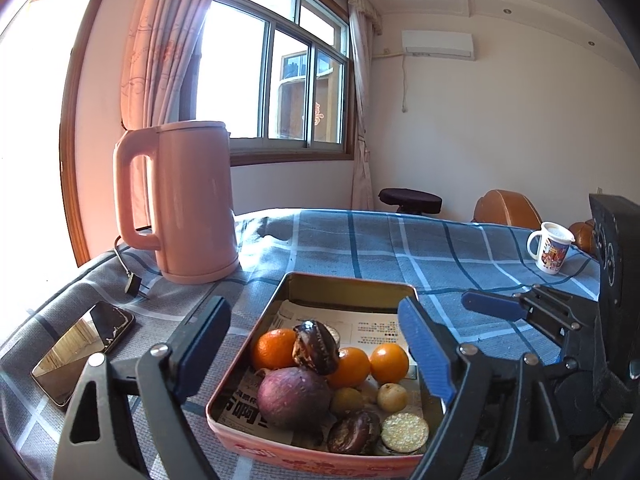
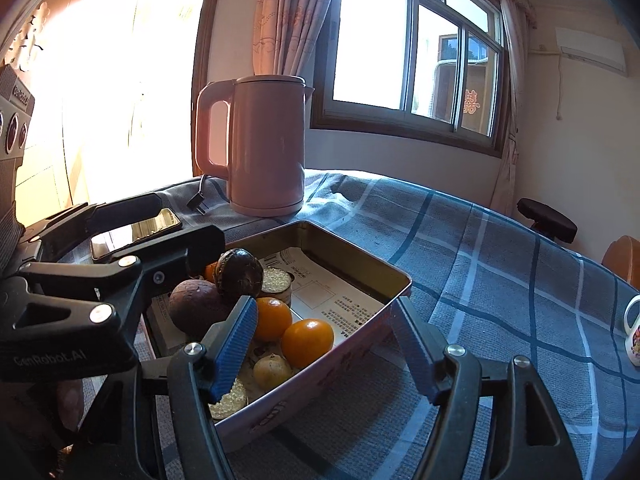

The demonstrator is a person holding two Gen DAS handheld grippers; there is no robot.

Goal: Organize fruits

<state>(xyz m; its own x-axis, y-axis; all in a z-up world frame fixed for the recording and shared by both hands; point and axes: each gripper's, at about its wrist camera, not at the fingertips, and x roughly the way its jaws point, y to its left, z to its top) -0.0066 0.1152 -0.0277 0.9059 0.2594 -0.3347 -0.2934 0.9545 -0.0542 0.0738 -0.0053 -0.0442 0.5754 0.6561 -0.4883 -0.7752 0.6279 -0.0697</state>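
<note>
Stuff you can't really make out here

Newspaper (image 1: pixel 372 330) print lining the tin (image 1: pixel 348 286) is too small to read; the mug (image 2: pixel 633 330) right of the tin is cropped by the frame.

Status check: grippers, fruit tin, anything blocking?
Left gripper open, empty. Right gripper open, empty. Fruit piled in tin. Kettle behind tin, clear.

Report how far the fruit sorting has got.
Done: oranges, a purple fruit and dark split ones lie piled in the tin tray. In hand: nothing; left tongs and right tongs stand open, empty. Left: no loose fruit shows on the cloth, so perhaps nothing.
</note>
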